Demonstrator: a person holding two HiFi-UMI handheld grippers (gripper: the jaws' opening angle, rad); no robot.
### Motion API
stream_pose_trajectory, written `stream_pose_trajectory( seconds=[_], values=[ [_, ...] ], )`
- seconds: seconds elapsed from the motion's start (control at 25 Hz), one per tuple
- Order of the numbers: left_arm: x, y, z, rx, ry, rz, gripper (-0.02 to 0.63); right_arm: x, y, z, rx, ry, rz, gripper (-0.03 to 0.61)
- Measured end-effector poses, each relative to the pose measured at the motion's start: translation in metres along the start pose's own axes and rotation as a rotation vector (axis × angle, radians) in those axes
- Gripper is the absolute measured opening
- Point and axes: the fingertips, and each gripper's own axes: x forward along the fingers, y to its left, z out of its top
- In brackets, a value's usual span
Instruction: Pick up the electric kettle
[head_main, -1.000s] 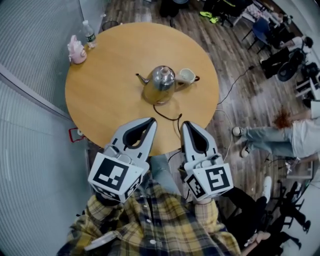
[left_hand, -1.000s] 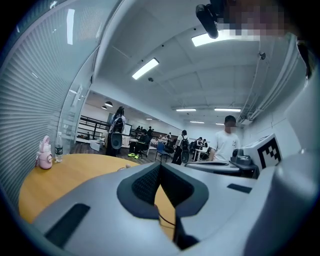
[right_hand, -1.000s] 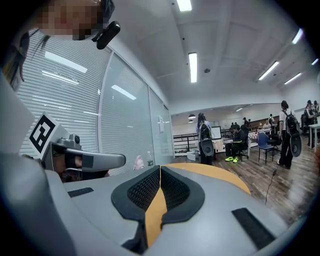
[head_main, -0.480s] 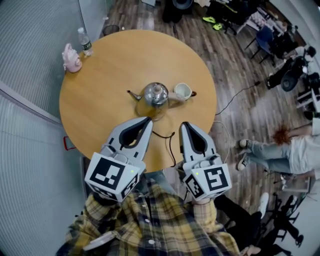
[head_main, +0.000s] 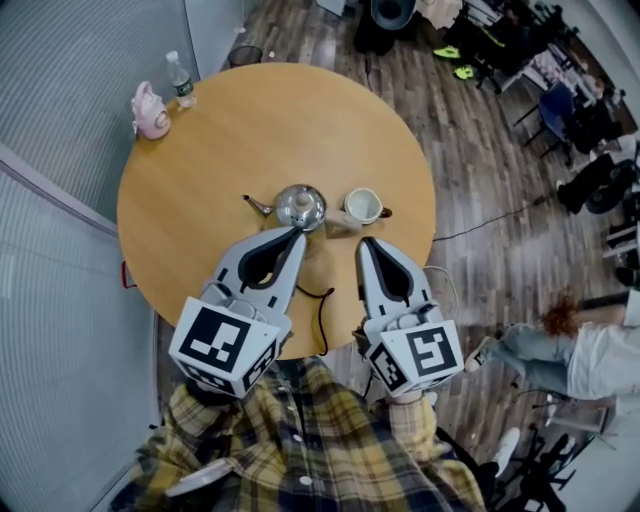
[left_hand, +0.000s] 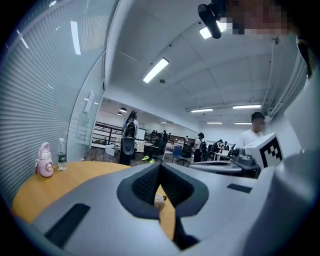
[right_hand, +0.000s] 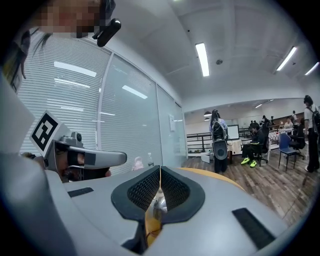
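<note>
Approach step, by the look of it: kettle (head_main: 300, 207) standing near the middle of the round desk (head_main: 190, 160), just ahead of both grippers and not yet touched. Spread the fingers before arriving, as the left gripper (head_main: 290, 232) and the right gripper (head_main: 368, 245) both have fingers pressed together, with nothing pinched. Come in level and slowly, take a narrow part and not the bulging body, and keep away from the cup (head_main: 363, 205) just beside it. Mind the black cord (head_main: 322, 305) trailing over the near edge when lifting. Kettle of polished metal, rounded, probably slippery; cup pale and glossy; desk of smooth light wood; finger pads dark and ribbed.
</note>
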Motion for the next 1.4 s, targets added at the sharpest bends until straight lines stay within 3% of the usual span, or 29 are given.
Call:
stream_pose_trajectory(
  seconds=[0.32,0.72,1.4],
  values=[
    [0.007,0.0,-0.002,-0.001,0.011,0.044,0.003,0.01,-0.009,-0.005,0.007,0.01,0.045,0.032],
    [0.012,0.019,0.001,-0.007,0.018,0.053,0.003,0.026,-0.011,-0.005,0.016,0.008,0.028,0.034],
    [0.024,0.051,-0.038,-0.052,0.073,0.059,0.003,0.051,-0.026,-0.046,0.023,0.06,-0.005,0.037]
  ],
)
